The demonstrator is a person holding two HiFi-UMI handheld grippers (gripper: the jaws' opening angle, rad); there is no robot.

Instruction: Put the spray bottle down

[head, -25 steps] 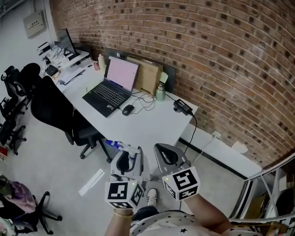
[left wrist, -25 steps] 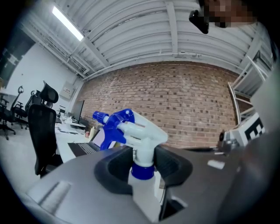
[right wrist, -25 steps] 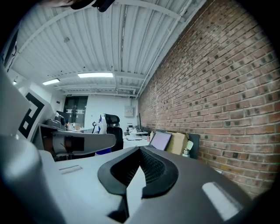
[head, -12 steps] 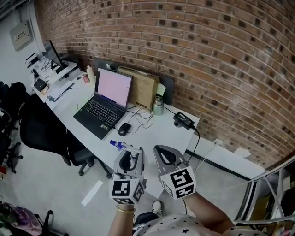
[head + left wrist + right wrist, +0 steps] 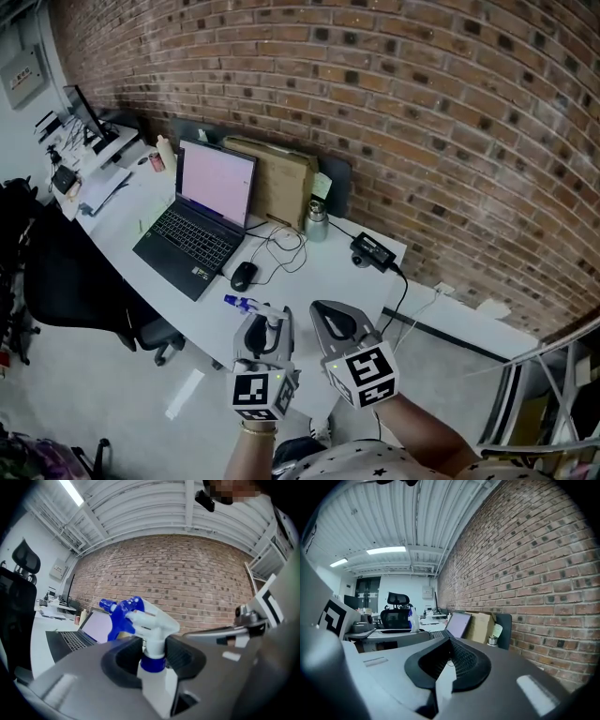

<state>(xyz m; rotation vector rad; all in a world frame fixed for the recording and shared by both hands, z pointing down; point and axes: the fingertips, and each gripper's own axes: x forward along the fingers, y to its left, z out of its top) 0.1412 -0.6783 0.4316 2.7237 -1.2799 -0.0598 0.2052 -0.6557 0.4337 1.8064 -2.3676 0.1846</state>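
Both grippers advanced toward the white desk (image 5: 319,272) since a second ago: left gripper (image 5: 153,654) clamped on the spray bottle (image 5: 150,620) neck, bottle upright and aloft by the desk's near edge, not yet set down; right gripper (image 5: 451,644) closed, empty.

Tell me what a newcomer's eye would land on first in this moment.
The blue-and-white spray bottle stands out, clamped at its neck in the left gripper, held by the front edge of the white desk. Beside it the right gripper is empty, its jaws together. Behind them an open laptop sits on the desk before a long red brick wall.
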